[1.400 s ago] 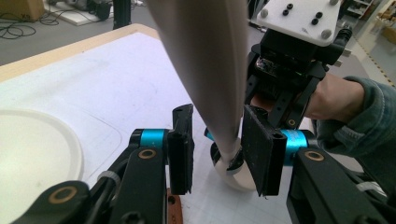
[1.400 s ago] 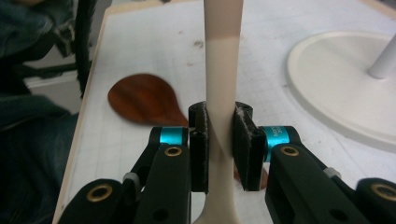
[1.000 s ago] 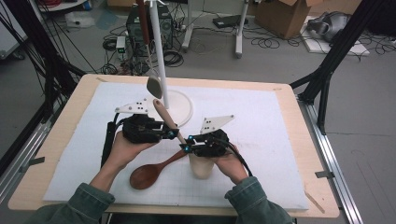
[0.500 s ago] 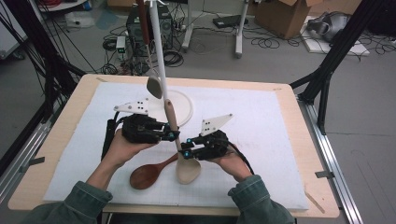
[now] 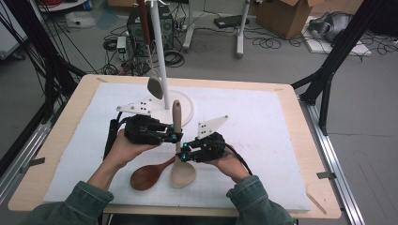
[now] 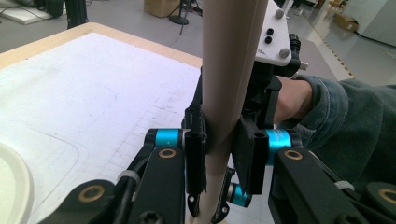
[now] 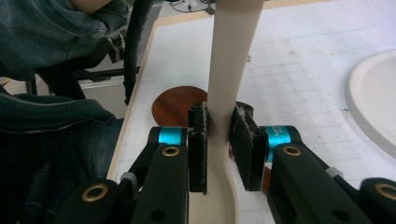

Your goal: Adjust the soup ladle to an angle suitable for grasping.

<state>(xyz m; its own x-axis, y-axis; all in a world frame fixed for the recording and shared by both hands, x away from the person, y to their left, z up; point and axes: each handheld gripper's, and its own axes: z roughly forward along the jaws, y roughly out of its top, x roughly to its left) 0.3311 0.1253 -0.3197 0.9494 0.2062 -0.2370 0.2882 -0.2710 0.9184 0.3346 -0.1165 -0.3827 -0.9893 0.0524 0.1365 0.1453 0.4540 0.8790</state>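
Note:
A pale beige spoon is held above the white mat, handle pointing away from me and its bowl near the front. My left gripper is shut on the handle, pads pressing both sides. My right gripper grips the same spoon lower down at the neck; its jaws have just been closing and the pads touch the neck. A dark brown wooden spoon lies on the mat to the left of the beige bowl, its bowl showing behind my right jaws.
A white stand with a round base and an upright pole rises behind the grippers; a grey spoon hangs from it. The base's rim lies at the right of the right gripper view. The table's wooden edge frames the mat.
The beige spoon has swung: its handle tip moved right and its bowl came out to the left from under the right hand. Both hands stayed nearly where they were.

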